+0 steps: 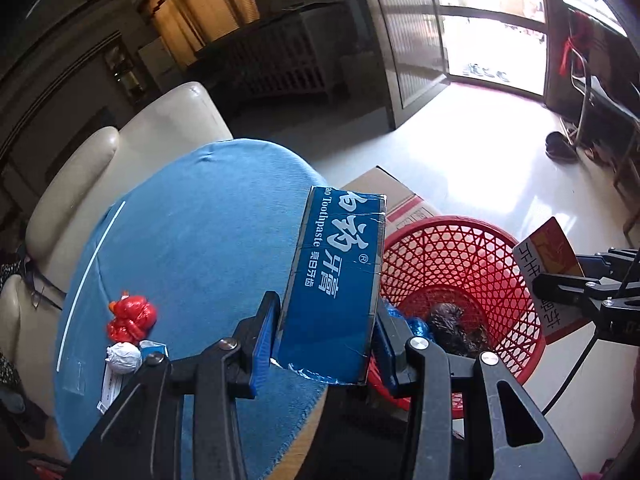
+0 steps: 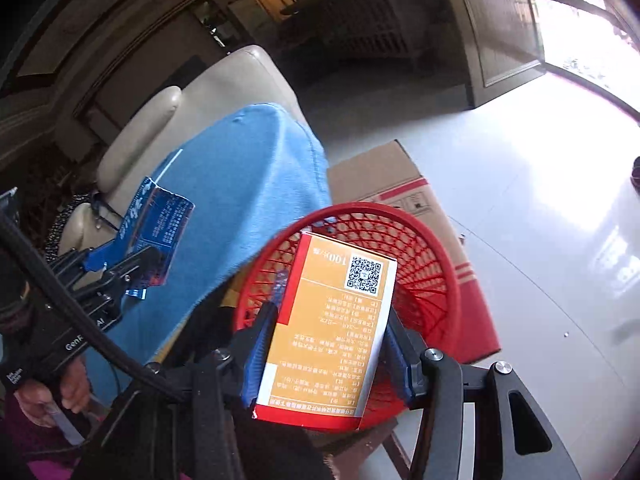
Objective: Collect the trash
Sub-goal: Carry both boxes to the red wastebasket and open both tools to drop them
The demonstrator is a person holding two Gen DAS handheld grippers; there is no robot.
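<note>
My left gripper (image 1: 326, 312) is shut on a blue toothpaste box (image 1: 336, 280), held over the right edge of the blue-clothed table (image 1: 192, 240), beside the red mesh basket (image 1: 460, 264). My right gripper (image 2: 330, 328) is shut on an orange medicine box (image 2: 332, 328) with a QR code, held over the red basket (image 2: 432, 280). The basket holds dark and blue crumpled trash (image 1: 452, 324). A red crumpled bag (image 1: 130, 318) and a white paper ball (image 1: 122, 356) lie on the table. The right gripper with its box shows in the left wrist view (image 1: 568, 280); the left one shows in the right wrist view (image 2: 132, 256).
A cardboard carton (image 2: 400, 184) stands on the white floor behind the basket. A cream sofa (image 1: 120, 152) sits behind the table. A small white card (image 1: 112, 384) lies at the table's near left. A dark cabinet (image 1: 408, 60) and a bright doorway are far back.
</note>
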